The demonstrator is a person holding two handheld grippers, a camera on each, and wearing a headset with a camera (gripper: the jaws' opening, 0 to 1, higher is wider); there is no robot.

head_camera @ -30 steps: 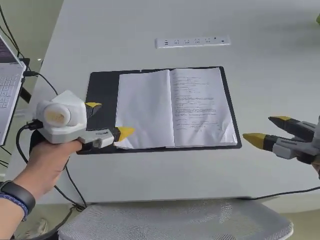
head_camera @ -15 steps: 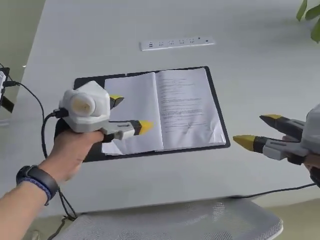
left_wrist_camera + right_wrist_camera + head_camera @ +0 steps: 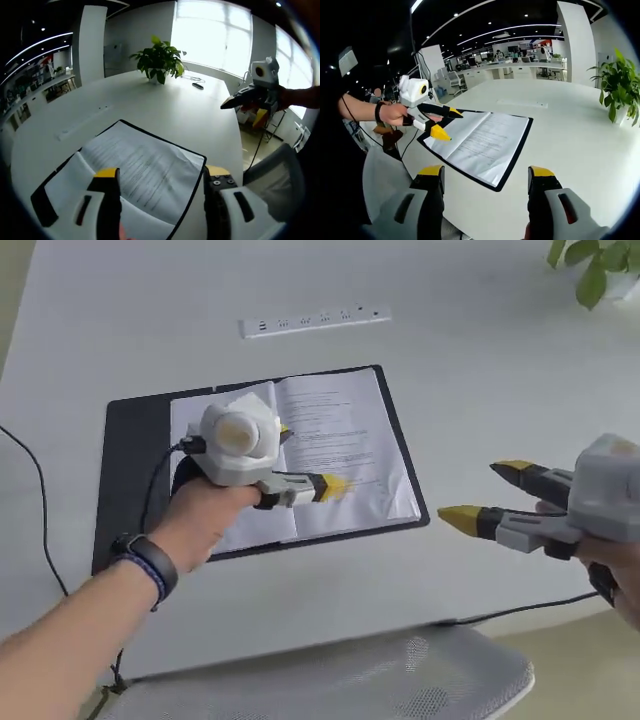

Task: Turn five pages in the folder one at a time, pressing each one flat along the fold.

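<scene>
A black folder (image 3: 130,440) lies open on the white table, a blank sheet on its left side and a printed page (image 3: 350,440) on its right. My left gripper (image 3: 310,458) hovers open over the middle of the folder near the fold, with nothing between its fingers. In the left gripper view its jaws (image 3: 162,172) stand apart above the printed page (image 3: 150,170). My right gripper (image 3: 487,492) is open off the folder's right edge, above bare table. The right gripper view shows the folder (image 3: 485,140) ahead of it, with the left gripper (image 3: 449,123) over it.
A white power strip (image 3: 315,320) lies beyond the folder. A potted plant (image 3: 590,270) stands at the far right corner. A mesh chair back (image 3: 350,680) sits at the table's near edge. Cables run at the left (image 3: 30,500) and front right (image 3: 500,615).
My left gripper has moved right, from the folder's left edge to above the fold, still open. The right gripper stays open beside the folder. The head camera has panned.
</scene>
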